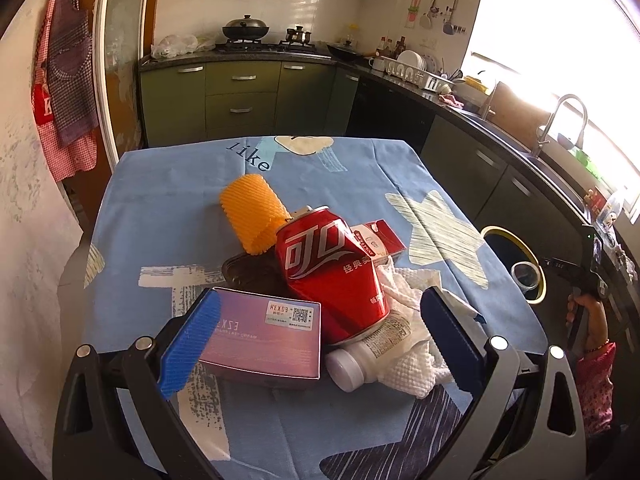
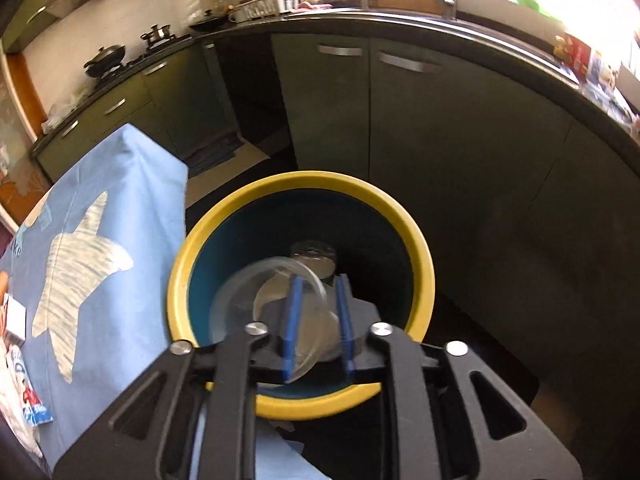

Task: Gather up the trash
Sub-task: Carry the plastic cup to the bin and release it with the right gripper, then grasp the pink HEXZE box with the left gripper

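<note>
Left gripper (image 1: 320, 324) with blue fingers (image 1: 192, 340) spread wide over a blue patterned tablecloth (image 1: 160, 220). Between the fingers lie a pink box (image 1: 264, 340), a white bottle (image 1: 360, 356) and crumpled white tissue (image 1: 412, 320); a dented red can (image 1: 332, 272) leans just beyond them, with an orange foam net (image 1: 256, 212) farther out. Far right of the gripper, beyond the table edge, a yellow-rimmed bin (image 1: 516, 268) holds a clear round item, and a hand (image 1: 588, 308) grips a dark handle.

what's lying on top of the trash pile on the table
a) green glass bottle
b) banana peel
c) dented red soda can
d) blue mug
c: in the left wrist view a dented red soda can rests over the purple box and the white bottle.
</note>
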A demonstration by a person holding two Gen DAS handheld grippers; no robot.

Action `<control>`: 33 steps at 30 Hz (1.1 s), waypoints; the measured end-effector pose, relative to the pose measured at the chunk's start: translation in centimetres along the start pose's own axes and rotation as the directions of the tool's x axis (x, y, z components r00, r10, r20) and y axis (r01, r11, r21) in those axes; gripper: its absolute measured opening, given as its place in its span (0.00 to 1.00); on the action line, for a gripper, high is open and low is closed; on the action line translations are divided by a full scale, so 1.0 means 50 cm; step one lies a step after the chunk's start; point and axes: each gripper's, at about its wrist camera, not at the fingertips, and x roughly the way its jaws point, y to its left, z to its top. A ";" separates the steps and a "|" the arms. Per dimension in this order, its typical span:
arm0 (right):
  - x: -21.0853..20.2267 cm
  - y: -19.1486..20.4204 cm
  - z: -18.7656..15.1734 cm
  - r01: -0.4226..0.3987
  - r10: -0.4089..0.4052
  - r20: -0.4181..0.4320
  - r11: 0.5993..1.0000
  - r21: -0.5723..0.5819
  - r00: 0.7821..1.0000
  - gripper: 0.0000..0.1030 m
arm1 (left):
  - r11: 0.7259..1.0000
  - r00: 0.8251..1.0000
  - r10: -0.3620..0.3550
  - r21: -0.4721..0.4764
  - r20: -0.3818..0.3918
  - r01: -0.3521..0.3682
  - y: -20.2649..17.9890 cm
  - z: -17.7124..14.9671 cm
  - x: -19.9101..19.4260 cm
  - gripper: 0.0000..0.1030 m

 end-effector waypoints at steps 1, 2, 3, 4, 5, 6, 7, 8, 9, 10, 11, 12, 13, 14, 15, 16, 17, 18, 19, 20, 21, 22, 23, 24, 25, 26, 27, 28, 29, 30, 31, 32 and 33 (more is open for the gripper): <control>0.000 -0.004 0.000 -0.003 0.003 0.006 1.000 0.011 1.000 0.27 | 1.000 1.000 0.002 0.004 -0.003 -0.002 -0.004 0.001 0.003 0.95; -0.001 -0.007 -0.001 -0.012 0.012 0.015 1.000 0.024 1.000 0.28 | 1.000 1.000 0.003 0.006 -0.004 -0.003 -0.005 0.001 0.004 0.95; -0.003 -0.009 -0.003 -0.022 0.022 0.020 0.999 0.032 1.000 0.30 | 1.000 1.000 0.005 0.008 -0.006 -0.005 -0.007 0.002 0.006 0.95; -0.005 -0.009 -0.007 -0.035 0.034 0.023 0.999 0.036 0.999 0.30 | 1.000 1.000 0.007 0.009 -0.008 -0.007 -0.008 0.002 0.009 0.95; -0.008 -0.013 -0.009 -0.045 0.044 0.025 0.998 0.038 0.999 0.32 | 1.000 1.000 0.007 0.008 -0.009 -0.007 -0.006 0.003 0.011 0.95; -0.011 -0.013 -0.013 -0.057 0.056 0.027 0.998 0.040 0.998 0.35 | 1.000 1.000 0.006 0.008 -0.011 -0.006 -0.006 0.002 0.013 0.95; -0.015 -0.011 -0.017 -0.071 0.070 0.029 0.997 0.040 0.997 0.38 | 1.000 1.000 0.007 0.009 -0.013 -0.007 -0.005 0.002 0.015 0.95; -0.019 -0.011 -0.021 -0.083 0.082 0.030 0.996 0.040 0.996 0.39 | 1.000 1.000 0.010 0.010 -0.017 -0.009 -0.003 0.001 0.018 0.95; -0.023 -0.010 -0.026 -0.097 0.096 0.032 0.994 0.042 0.995 0.39 | 1.000 1.000 0.014 0.010 -0.023 -0.014 -0.001 -0.001 0.021 0.95; -0.027 -0.008 -0.030 -0.110 0.109 0.032 0.993 0.044 0.994 0.39 | 1.000 1.000 0.016 0.010 -0.027 -0.016 0.003 -0.003 0.024 0.95; -0.031 -0.005 -0.034 -0.122 0.121 0.030 0.991 0.045 0.992 0.40 | 1.000 0.999 0.015 0.008 -0.033 -0.015 0.008 -0.005 0.026 0.95; -0.035 -0.002 -0.038 -0.134 0.133 0.029 0.990 0.047 0.991 0.40 | 1.000 0.999 0.014 0.004 -0.038 -0.014 0.014 -0.009 0.028 0.95; -0.040 0.002 -0.043 -0.145 0.144 0.028 0.988 0.049 0.989 0.40 | 1.000 0.999 0.015 0.000 -0.041 -0.015 0.020 -0.013 0.030 0.95; -0.044 0.007 -0.046 -0.153 0.152 0.027 0.987 0.049 0.988 0.40 | 1.000 0.999 0.019 -0.005 -0.045 -0.019 0.028 -0.017 0.032 0.95; -0.048 0.015 -0.049 -0.161 0.160 0.024 0.986 0.046 0.987 0.41 | 1.000 0.999 0.023 -0.011 -0.049 -0.023 0.034 -0.021 0.035 0.95; -0.052 0.020 -0.051 -0.169 0.168 0.020 0.985 0.042 0.986 0.41 | 0.999 0.998 0.026 -0.020 -0.056 -0.027 0.043 -0.025 0.039 0.95; -0.056 0.027 -0.052 -0.179 0.179 0.020 0.983 0.037 0.984 0.41 | 0.999 0.998 0.024 -0.028 -0.060 -0.026 0.050 -0.027 0.044 0.95; -0.061 0.034 -0.053 -0.186 0.186 0.023 0.982 0.032 0.982 0.41 | 0.999 0.998 0.021 -0.037 -0.065 -0.023 0.058 -0.030 0.049 0.95; -0.066 0.041 -0.053 -0.193 0.192 0.026 0.981 0.026 0.981 0.41 | 0.999 0.998 0.020 -0.040 -0.067 -0.023 0.062 -0.033 0.052 0.95; -0.073 0.047 -0.054 -0.198 0.198 0.029 0.980 0.021 0.980 0.41 | 0.999 0.997 0.021 -0.044 -0.069 -0.024 0.066 -0.036 0.057 0.95; -0.079 0.052 -0.055 -0.205 0.204 0.033 0.979 0.018 0.978 0.41 | 0.999 0.997 0.023 -0.045 -0.072 -0.026 0.069 -0.038 0.061 0.95; -0.084 0.059 -0.054 -0.211 0.210 0.036 0.977 0.011 0.977 0.41 | 0.999 0.997 0.024 -0.044 -0.076 -0.028 0.073 -0.041 0.067 0.95; -0.091 0.061 -0.056 -0.215 0.214 0.038 0.977 0.005 0.976 0.42 | 0.999 0.996 0.027 -0.042 -0.081 -0.031 0.076 -0.044 0.073 0.95; -0.093 0.067 -0.055 -0.218 0.218 0.040 0.976 -0.001 0.975 0.43 | 0.998 0.996 0.033 -0.041 -0.087 -0.037 0.080 -0.046 0.080 0.95; -0.095 0.073 -0.055 -0.220 0.220 0.039 0.975 -0.007 0.975 0.43 | 0.998 0.995 0.038 -0.041 -0.092 -0.042 0.084 -0.049 0.086 0.95; -0.096 0.077 -0.055 -0.222 0.223 0.037 0.975 -0.013 0.974 0.43 | 0.998 0.995 0.041 -0.042 -0.096 -0.045 0.087 -0.051 0.092 0.95; -0.097 0.081 -0.056 -0.225 0.226 0.035 0.974 -0.018 0.974 0.43 | 0.998 0.994 0.040 -0.044 -0.098 -0.045 0.092 -0.054 0.097 0.95; -0.097 0.084 -0.057 -0.228 0.228 0.034 0.973 -0.021 0.973 0.43 | 0.998 0.994 0.039 -0.046 -0.102 -0.044 0.097 -0.056 0.103 0.95; -0.097 0.086 -0.058 -0.230 0.230 0.031 0.973 -0.022 0.973 0.43 | 0.998 0.994 0.040 -0.046 -0.106 -0.045 0.102 -0.059 0.111 0.95; -0.095 0.088 -0.058 -0.231 0.231 0.027 0.973 -0.023 0.973 0.43 | 0.998 0.993 0.041 -0.046 -0.110 -0.046 0.103 -0.061 0.116 0.95; -0.092 0.091 -0.059 -0.232 0.232 0.023 0.973 -0.024 0.972 0.43 | 0.998 0.992 0.042 -0.048 -0.118 -0.048 0.108 -0.065 0.126 0.95; -0.092 0.093 -0.060 -0.233 0.234 0.019 0.972 -0.026 0.972 0.43 | 0.998 0.992 0.043 -0.049 -0.121 -0.049 0.111 -0.068 0.131 0.95; -0.091 0.095 -0.062 -0.235 0.235 0.016 0.972 -0.028 0.972 0.43 | 0.998 0.992 0.042 -0.050 -0.117 -0.048 0.114 -0.071 0.136 0.95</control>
